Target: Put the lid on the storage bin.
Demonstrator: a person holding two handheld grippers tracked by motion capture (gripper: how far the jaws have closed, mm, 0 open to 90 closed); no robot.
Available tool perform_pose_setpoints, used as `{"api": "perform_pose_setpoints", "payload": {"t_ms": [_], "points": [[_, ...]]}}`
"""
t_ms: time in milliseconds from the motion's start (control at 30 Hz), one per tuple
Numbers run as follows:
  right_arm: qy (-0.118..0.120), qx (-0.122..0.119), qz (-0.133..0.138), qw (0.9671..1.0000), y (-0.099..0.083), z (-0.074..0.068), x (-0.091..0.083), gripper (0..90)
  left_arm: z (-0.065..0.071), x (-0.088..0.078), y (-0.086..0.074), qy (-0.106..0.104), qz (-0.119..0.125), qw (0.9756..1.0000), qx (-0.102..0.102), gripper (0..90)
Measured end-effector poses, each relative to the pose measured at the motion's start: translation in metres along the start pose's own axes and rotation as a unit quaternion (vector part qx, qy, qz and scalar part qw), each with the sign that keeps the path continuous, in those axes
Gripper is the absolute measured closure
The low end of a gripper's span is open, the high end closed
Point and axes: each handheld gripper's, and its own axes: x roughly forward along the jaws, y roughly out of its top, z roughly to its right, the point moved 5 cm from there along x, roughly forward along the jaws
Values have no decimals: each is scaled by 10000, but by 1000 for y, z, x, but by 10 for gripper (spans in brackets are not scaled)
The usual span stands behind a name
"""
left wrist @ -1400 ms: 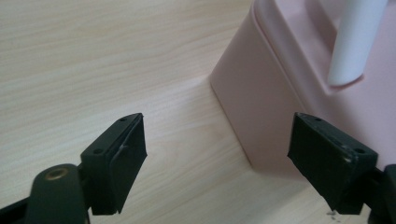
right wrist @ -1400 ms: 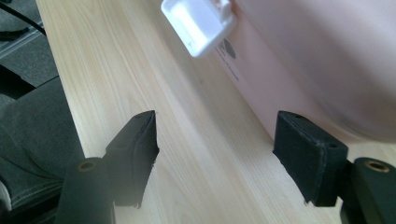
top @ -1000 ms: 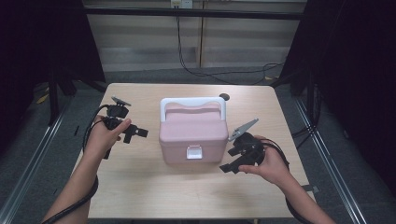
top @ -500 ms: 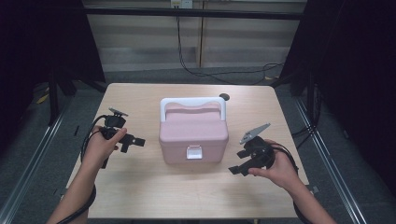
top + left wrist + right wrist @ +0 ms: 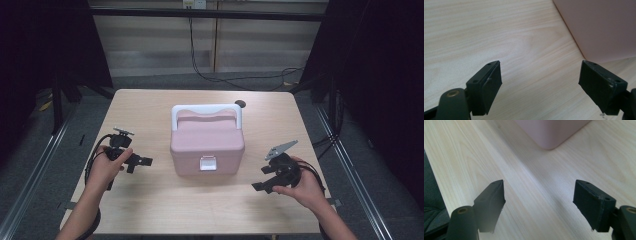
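The pink box sat mid-frame on the table, long axis left to right, latch facing the bottom edge, white handle toward the top. The left gripper and right gripper flanked it, jaws apart and empty, both lower in frame than a second before.

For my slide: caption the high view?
Pink lidded box centred on table, open left tongs and right tongs flanking it.
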Motion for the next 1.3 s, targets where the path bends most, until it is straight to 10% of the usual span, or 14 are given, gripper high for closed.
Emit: {"api": "perform_pose_setpoints", "payload": {"t_ms": [733,1300], "points": [[-76,257,17,9996,-38,13,12,243,-20,11,-33,145,270,9995,65,184],[-215,232,152,9994,-56,18,17,225,-24,14,-49,322,566,9953,710,156]]}}
